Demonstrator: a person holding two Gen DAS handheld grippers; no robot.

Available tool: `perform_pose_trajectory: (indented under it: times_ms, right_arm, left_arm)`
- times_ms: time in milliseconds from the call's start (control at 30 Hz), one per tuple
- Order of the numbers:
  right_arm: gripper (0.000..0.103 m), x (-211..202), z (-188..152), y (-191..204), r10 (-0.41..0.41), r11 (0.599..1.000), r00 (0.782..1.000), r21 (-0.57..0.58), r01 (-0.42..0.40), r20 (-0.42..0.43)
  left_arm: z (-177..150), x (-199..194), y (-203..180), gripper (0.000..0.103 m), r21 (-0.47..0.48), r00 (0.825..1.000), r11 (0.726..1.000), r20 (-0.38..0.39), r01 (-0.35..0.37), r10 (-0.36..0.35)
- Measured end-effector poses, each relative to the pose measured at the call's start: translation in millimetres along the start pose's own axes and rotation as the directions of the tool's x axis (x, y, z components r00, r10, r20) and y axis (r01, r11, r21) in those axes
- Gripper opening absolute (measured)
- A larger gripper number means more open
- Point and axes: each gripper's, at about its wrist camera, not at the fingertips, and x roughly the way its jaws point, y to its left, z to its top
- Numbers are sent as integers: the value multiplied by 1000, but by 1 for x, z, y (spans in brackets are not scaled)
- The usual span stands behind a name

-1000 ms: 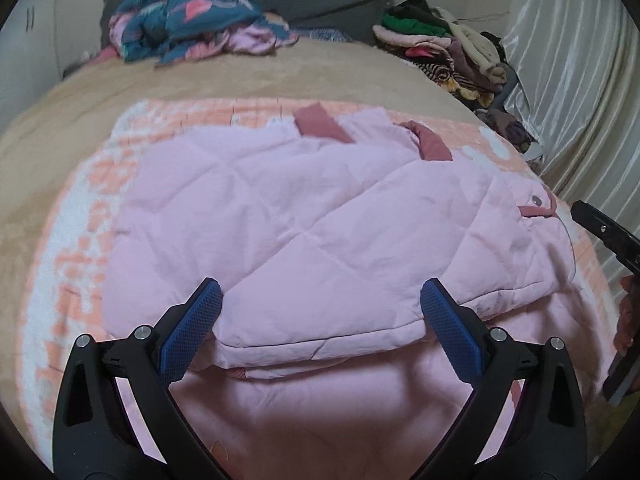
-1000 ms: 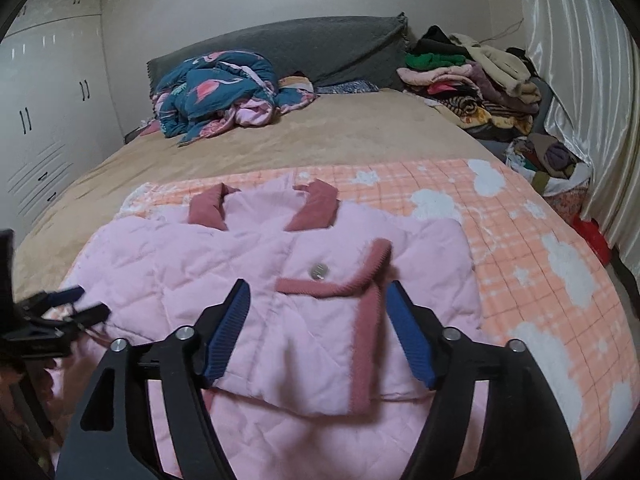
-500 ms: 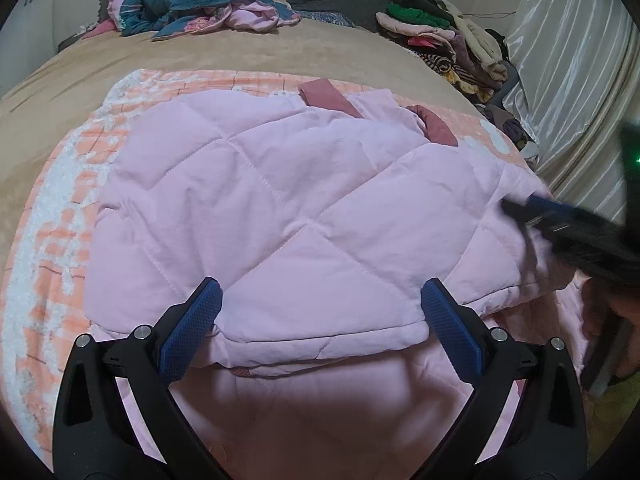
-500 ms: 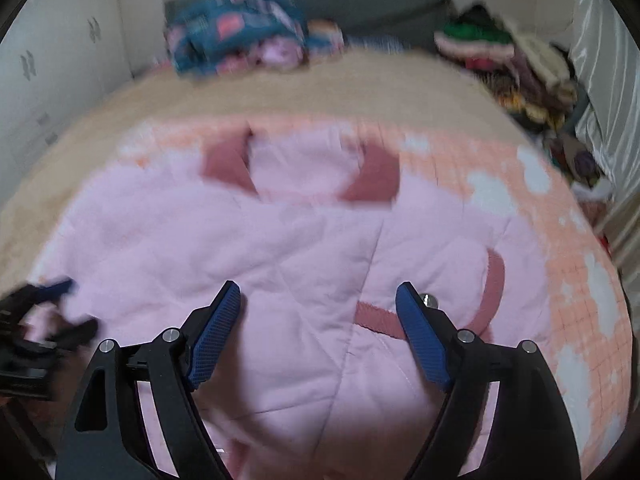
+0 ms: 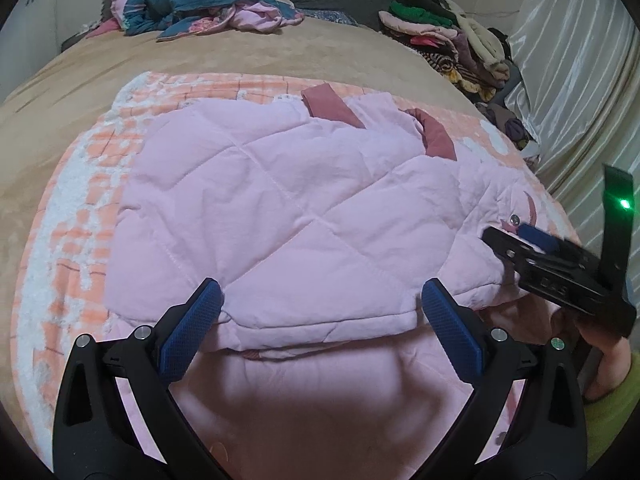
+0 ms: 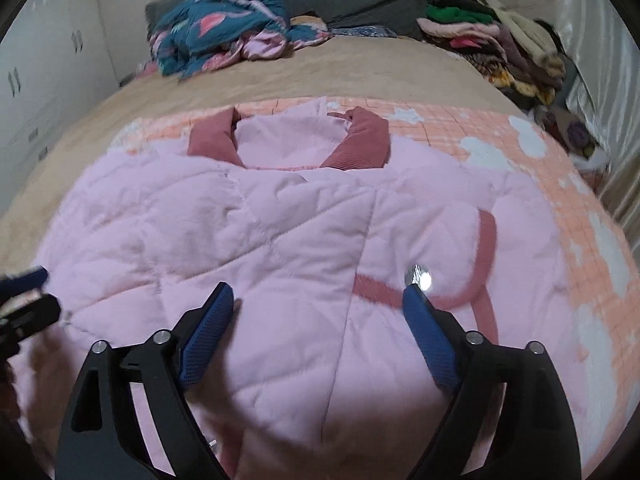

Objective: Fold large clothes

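Between both sets of jaws lies the pink quilted jacket point(image 6: 280, 248): right gripper point(image 6: 316, 312) opening after dropping toward its cuff; left gripper point(image 5: 320, 312) apart, empty.

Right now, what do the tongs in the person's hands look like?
Both tongs, left and right, have black plastic arms with silver screws and blue, bumpy-textured pads. From the left camera, the right one shows a black body with raised letters and a small green light. A yellow-green sleeve shows beside it.
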Motion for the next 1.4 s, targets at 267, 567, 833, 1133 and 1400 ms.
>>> perform_pose_trajectory:
  times_ms: [267,567,833,1133,1400]
  right_arm:
    - [97,-48,-15,-2,24,999,997,43,-28,71]
    - [98,-92,-37,3,6,999,992,47,-12,123]
    - [99,-135,-41,9,8,999,980,33,-15,197]
    - [99,-167,-49,10,-1,1000,972,11,-2,236]
    - [99,-195,-62,4,-37,999,965,12,35,261]
  left_arm:
    - [-2,-19,-5,94,-8,1000,1000,17,17,-16]
    - [-6,-53,-11,94,1,995,1000,100,-29,29]
    - [-8,-85,-19,94,10,988,1000,152,-18,16]
    - [-24,-115,-31,94,37,979,999,205,-34,26]
    - [-46,-134,-43,94,66,971,995,234,-72,54]
